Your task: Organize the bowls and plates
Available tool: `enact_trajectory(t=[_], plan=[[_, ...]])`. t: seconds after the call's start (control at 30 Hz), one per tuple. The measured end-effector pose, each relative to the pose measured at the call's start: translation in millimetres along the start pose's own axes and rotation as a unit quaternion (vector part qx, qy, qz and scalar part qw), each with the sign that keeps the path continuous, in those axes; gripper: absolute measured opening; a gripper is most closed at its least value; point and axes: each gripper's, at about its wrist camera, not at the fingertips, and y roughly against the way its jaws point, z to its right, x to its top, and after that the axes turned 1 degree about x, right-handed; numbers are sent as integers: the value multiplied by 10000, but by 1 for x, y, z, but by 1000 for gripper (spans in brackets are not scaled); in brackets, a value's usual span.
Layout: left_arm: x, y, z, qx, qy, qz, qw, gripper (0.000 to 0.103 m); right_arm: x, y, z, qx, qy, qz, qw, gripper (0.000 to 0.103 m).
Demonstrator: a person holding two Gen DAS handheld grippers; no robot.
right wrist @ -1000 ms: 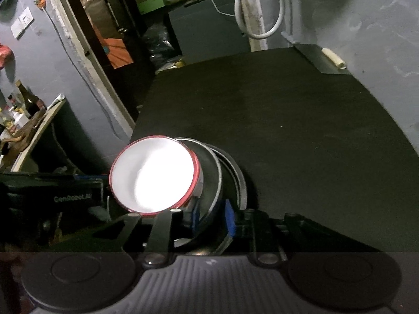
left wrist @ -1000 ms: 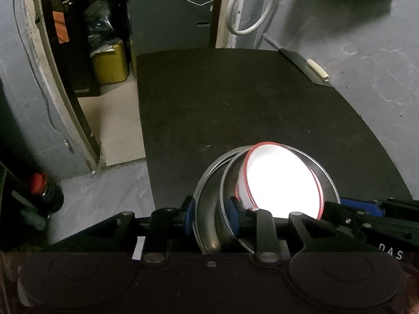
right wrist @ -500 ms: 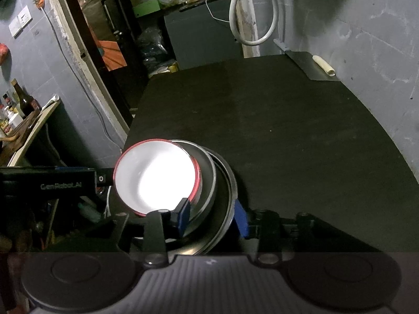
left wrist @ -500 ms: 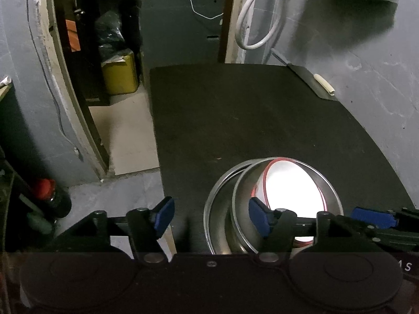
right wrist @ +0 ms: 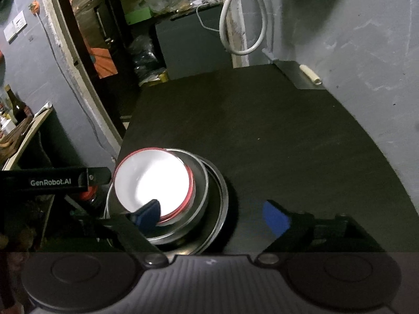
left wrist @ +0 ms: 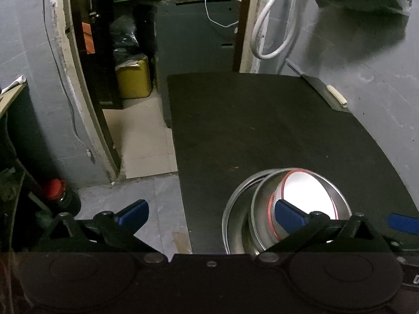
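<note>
A white bowl with a red rim (right wrist: 153,181) sits nested in a steel bowl (right wrist: 200,191), which sits in a wider steel plate (right wrist: 222,209), at the near left corner of the black table (right wrist: 275,136). The same stack shows in the left wrist view: white bowl (left wrist: 306,191), steel bowl (left wrist: 337,196), steel plate (left wrist: 230,214). My left gripper (left wrist: 209,213) is open and holds nothing, its right finger over the stack. My right gripper (right wrist: 210,216) is open and holds nothing, its left finger over the white bowl.
A small white roll (left wrist: 336,98) lies on a metal sheet at the table's far right edge. A white hose (left wrist: 272,26) hangs on the far wall. A yellow container (left wrist: 133,78) stands on the floor to the left. A red-capped bottle (left wrist: 55,191) stands near left.
Both grippers were shut on the steel rims a second ago. They have opened wide and pulled back, leaving the nested stack resting on the table.
</note>
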Motion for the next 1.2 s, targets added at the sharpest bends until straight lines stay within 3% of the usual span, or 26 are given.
enact_trajectory(t=[0.2, 0.5, 0.73, 0.97, 1.2], plan=[[-3, 19, -8, 69, 156, 720, 9973, 102, -1, 17, -3, -219, -128, 345, 9991, 103], [-8, 34, -16, -215, 259, 1067, 9937, 102, -13, 42, -8, -591, -447, 917, 9930, 103], [-18, 39, -14, -438, 79, 1119, 9927, 102, -25, 51, -15, -794, -424, 834, 9924, 103], [-27, 46, -9, -433, -103, 1164, 9922, 102, -24, 59, -16, -795, -249, 858, 9928, 103], [-34, 63, 2, -310, 5, 1399, 9897, 102, -26, 67, -2, -510, -85, 933, 9943, 103]])
